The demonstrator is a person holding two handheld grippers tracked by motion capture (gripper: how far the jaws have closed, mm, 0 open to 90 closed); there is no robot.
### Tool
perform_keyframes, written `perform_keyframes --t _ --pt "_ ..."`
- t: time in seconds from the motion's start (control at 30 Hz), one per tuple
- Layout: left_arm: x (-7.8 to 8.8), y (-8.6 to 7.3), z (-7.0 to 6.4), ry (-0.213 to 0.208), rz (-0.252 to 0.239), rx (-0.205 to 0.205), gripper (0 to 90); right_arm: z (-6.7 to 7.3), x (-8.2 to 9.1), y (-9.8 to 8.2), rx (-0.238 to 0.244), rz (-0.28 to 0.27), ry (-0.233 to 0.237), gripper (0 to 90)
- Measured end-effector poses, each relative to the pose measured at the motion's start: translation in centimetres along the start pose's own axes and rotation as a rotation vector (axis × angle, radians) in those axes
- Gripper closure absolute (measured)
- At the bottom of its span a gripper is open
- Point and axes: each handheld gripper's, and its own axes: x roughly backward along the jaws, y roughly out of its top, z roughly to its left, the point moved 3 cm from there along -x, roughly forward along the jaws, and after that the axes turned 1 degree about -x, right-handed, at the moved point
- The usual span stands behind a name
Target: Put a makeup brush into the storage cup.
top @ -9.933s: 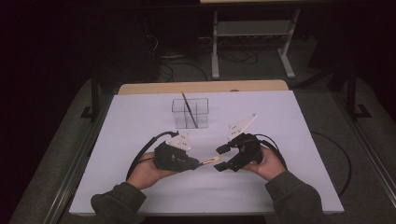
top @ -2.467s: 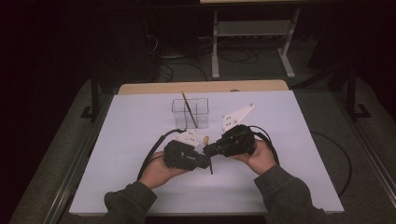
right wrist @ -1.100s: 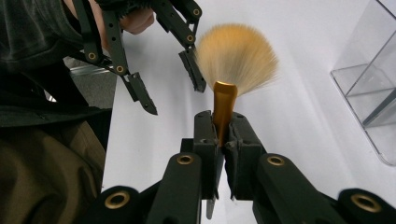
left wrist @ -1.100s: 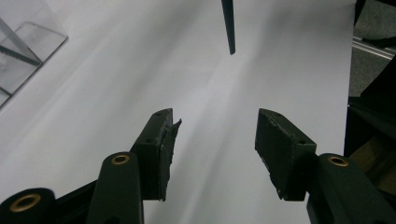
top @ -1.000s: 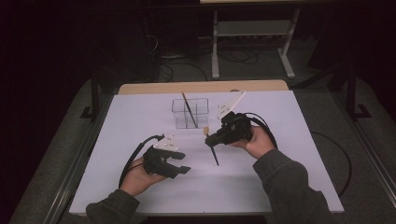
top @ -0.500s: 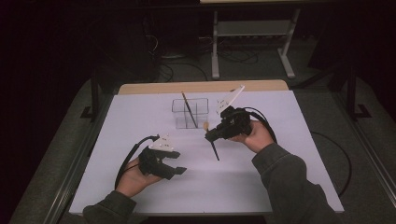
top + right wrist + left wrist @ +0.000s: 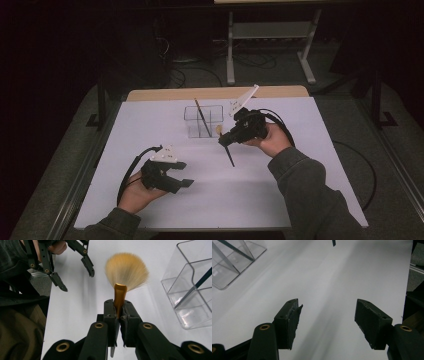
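Note:
A fan brush with pale orange bristles (image 7: 127, 270) and a gold ferrule (image 7: 120, 297) is clamped in my right gripper (image 7: 119, 305), which is shut on it. In the high view the right gripper (image 7: 225, 141) hovers just right of a clear divided box (image 7: 202, 121), and the brush's dark handle (image 7: 230, 157) slants down toward the table. A thin dark brush (image 7: 201, 117) leans inside the box. My left gripper (image 7: 183, 175) rests near the table's front left; its jaws have just been opening, and nothing lies between them (image 7: 328, 306).
A white sheet (image 7: 280, 190) covers the table. The clear box (image 7: 232, 262) lies ahead and to the left of the left gripper. The left gripper (image 7: 75, 275) shows at the upper left of the right gripper view. Black cables trail from both grippers.
The left gripper has let go of the brush and drawn back to the front left, its jaws spreading. The right gripper has carried the brush up beside the clear box.

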Motion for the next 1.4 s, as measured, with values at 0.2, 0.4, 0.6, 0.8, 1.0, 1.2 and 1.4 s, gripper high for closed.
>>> perform_keyframes --t 0.2,0.4,0.6,0.8,1.0,1.2,1.4 --pt "0.3 -0.7 0.0 0.005 -0.008 0.010 35.1 -0.5 0.4 0.6 0.004 0.000 -0.008 82.7" --pt "0.5 -1.3 0.1 0.014 -0.013 0.027 34.2 -0.9 0.5 1.2 0.005 0.006 -0.011 82.7" --pt "0.8 -1.9 0.4 0.034 -0.016 0.032 33.1 -1.5 0.8 2.0 0.000 0.012 -0.020 82.7" --pt "0.9 -2.2 0.6 0.043 -0.017 0.032 32.5 -2.1 0.8 2.8 0.004 0.006 -0.023 82.7" --pt "0.9 -2.6 0.6 0.037 -0.023 0.052 30.6 -2.7 0.9 3.7 0.010 0.001 -0.032 82.7" --pt "1.2 -3.0 0.8 0.047 -0.028 0.062 29.9 -3.3 1.0 4.5 0.019 -0.013 -0.038 82.7" --pt "1.4 -3.4 1.1 0.063 -0.019 0.063 29.2 -3.7 1.1 5.3 0.009 0.008 -0.041 82.7"
